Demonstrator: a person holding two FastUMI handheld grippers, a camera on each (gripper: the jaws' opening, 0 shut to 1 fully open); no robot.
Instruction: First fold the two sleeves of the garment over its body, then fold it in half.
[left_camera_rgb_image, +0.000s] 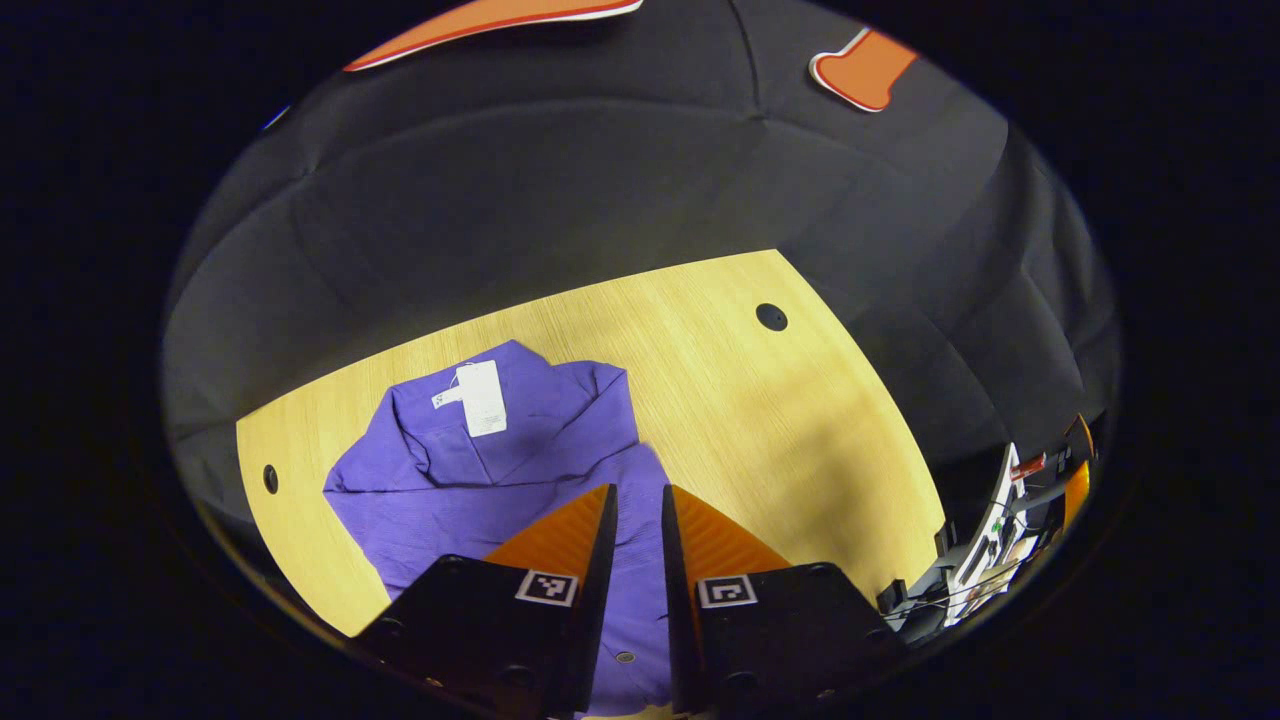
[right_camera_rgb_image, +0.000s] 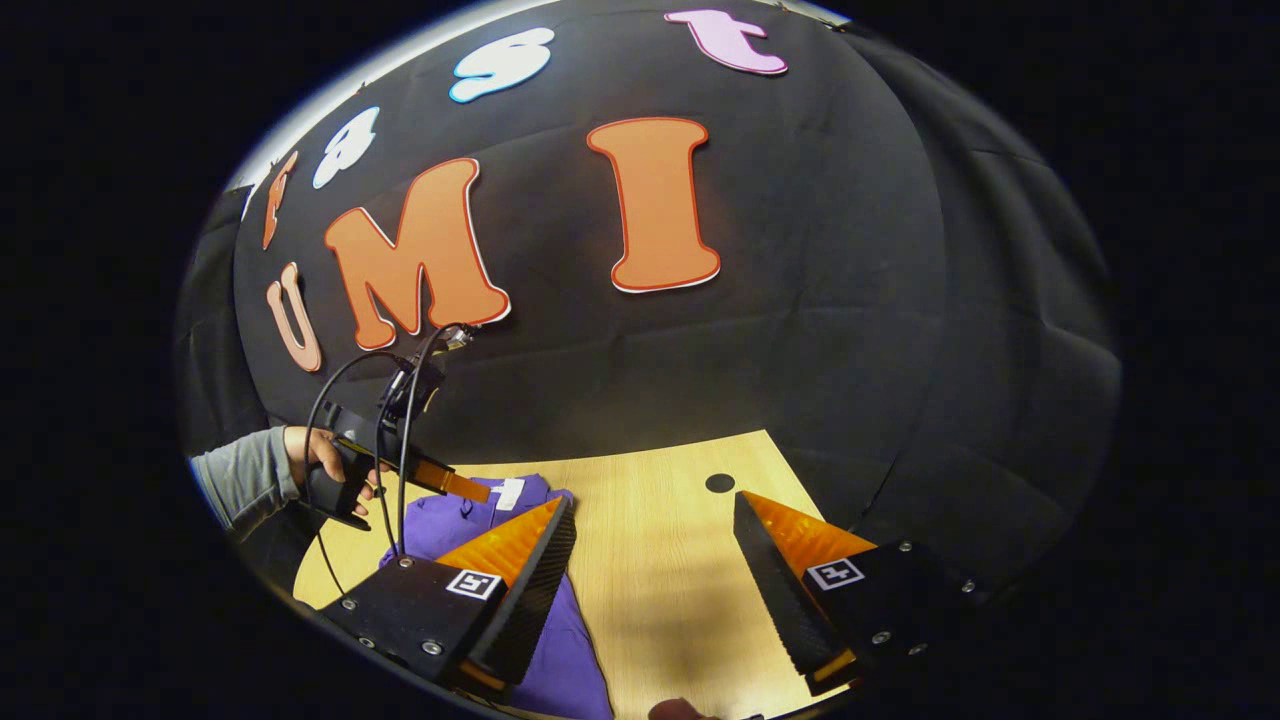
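While I hold one gripper in each hand above a pale wooden table (left_camera_rgb_image: 800, 420), a purple garment (left_camera_rgb_image: 480, 480) lies on the left half of that table, folded into a compact shape with its collar toward the far edge. In the left gripper view, starting at the left, a small dark hole (left_camera_rgb_image: 270, 478) sits near the table's left edge, just beside the garment. A white tag (left_camera_rgb_image: 482, 397) rests on the collar area. My left gripper (left_camera_rgb_image: 637, 505) is poised over the garment's right-hand part, its two fingers drawn close with just a thin slit between them; purple cloth shows through the slit, and I cannot tell whether the fingers pinch any of it. Right of the gripper the tabletop is bare wood with a second dark hole (left_camera_rgb_image: 771, 317) near the far edge.

In the right gripper view, at the left, my left hand (right_camera_rgb_image: 320, 465) in a grey sleeve (right_camera_rgb_image: 245, 480) holds that same gripper, with black cables (right_camera_rgb_image: 380, 400) looping above it, over the garment. My right gripper (right_camera_rgb_image: 655, 520) hangs with its fingers spread wide apart, gripping nothing. Its left finger (right_camera_rgb_image: 530, 565) is over the garment's edge; its right finger (right_camera_rgb_image: 775, 570) is over bare wood.
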